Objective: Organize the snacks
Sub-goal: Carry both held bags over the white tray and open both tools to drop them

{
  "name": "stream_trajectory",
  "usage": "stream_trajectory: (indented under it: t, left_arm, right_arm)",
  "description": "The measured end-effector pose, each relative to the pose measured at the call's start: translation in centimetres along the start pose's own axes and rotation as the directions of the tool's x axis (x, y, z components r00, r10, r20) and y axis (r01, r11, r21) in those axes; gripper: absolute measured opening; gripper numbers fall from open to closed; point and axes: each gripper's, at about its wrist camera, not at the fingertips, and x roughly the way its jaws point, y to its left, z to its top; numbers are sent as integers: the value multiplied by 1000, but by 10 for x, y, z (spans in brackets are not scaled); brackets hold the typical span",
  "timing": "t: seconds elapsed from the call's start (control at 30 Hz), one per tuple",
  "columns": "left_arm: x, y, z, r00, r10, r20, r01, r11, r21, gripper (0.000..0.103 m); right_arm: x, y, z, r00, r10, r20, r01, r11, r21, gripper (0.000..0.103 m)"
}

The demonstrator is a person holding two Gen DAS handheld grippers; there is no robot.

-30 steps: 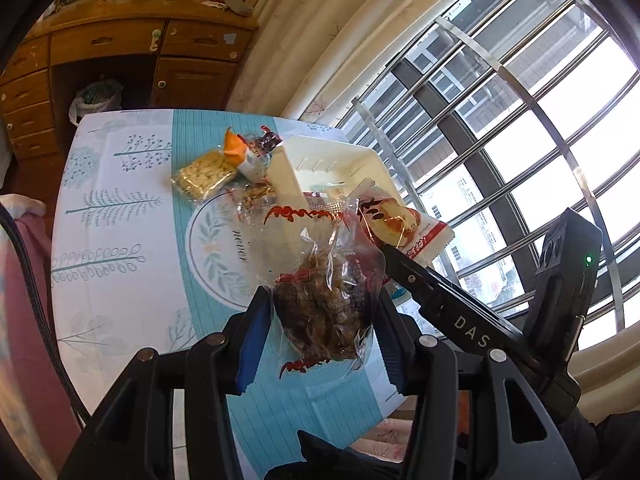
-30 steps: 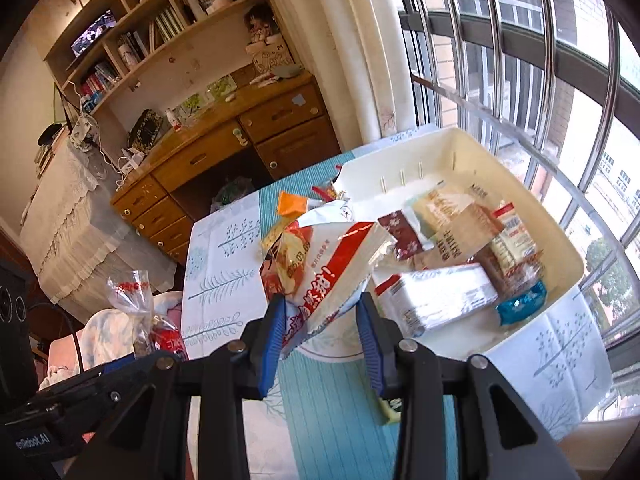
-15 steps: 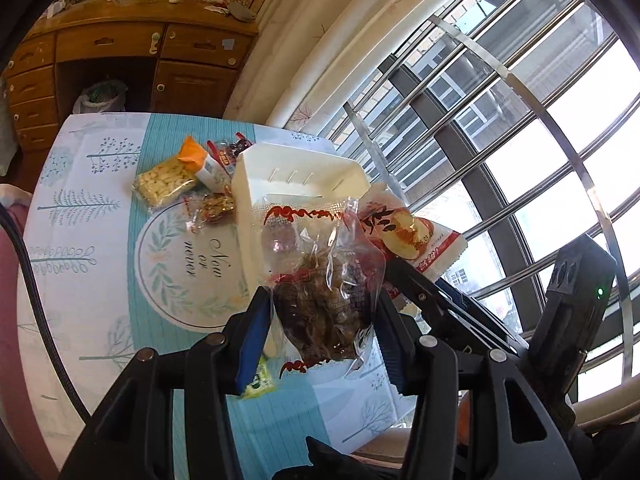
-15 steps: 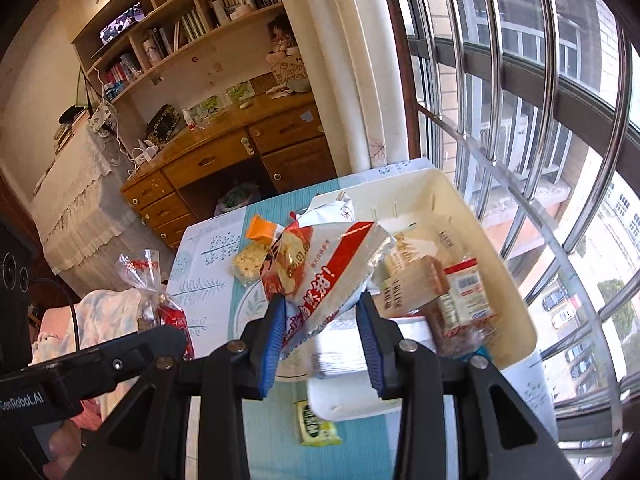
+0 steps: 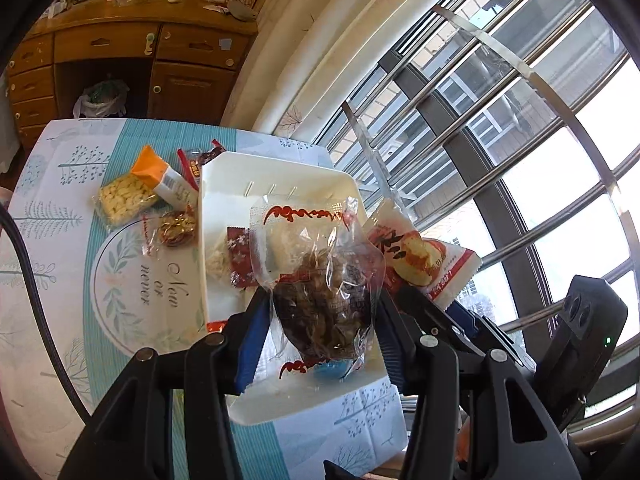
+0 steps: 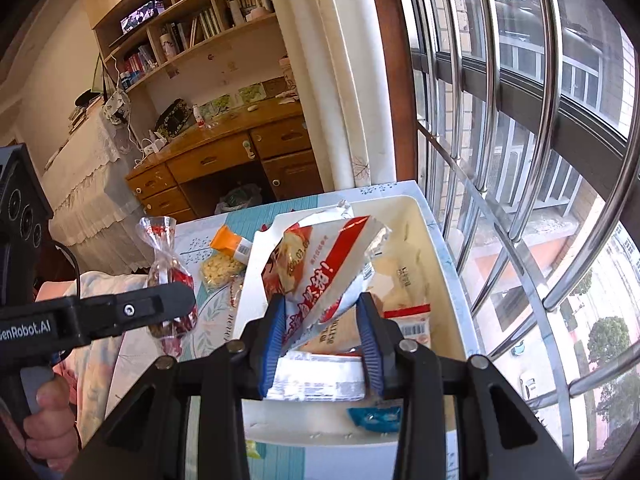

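Snacks are going into the white bin (image 5: pixel 280 172), which is sitting at the table's (image 5: pixel 60 184) window-side edge. The left gripper (image 5: pixel 324 320) is clamping a clear bag of brown snacks (image 5: pixel 324 300) across its belly and holding it over the bin's near end. The right gripper (image 6: pixel 320 324) is pinching a red-and-white pastry packet (image 6: pixel 320 268) by its lower end above the bin's middle. Both packs are looking light and crinkly: thin film that is yielding under the pads and probably slippery, with contents that could crush, so a gentle hold on the filled middle or a sealed end is suiting them best. An orange-topped cracker pack (image 5: pixel 132 192) and a small gold-wrapped sweet (image 5: pixel 176 228) are lying on the cloth beside the bin's far left corner. Those flat packs are, I judge, asking for a grip on an edge seam.
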Motion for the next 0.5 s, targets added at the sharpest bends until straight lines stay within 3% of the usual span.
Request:
stream_trajectory:
  t: [0.4,0.43,0.5]
  left_arm:
    - [42,-20,30,996,81,-21,-81,997,-8,50]
    - [43,-20,31,996,90,-23,-90,996,-10,52]
    - [46,-21,33,993,110,-29,-111,994,-23,66]
  right_arm:
    - [23,-31,21,1000,26,9,-26,999,-24,37]
    - [24,-33,22,1000,30,9,-30,999,-20,37]
    - [28,-37,23,999,40,-1,-40,999,-11,40]
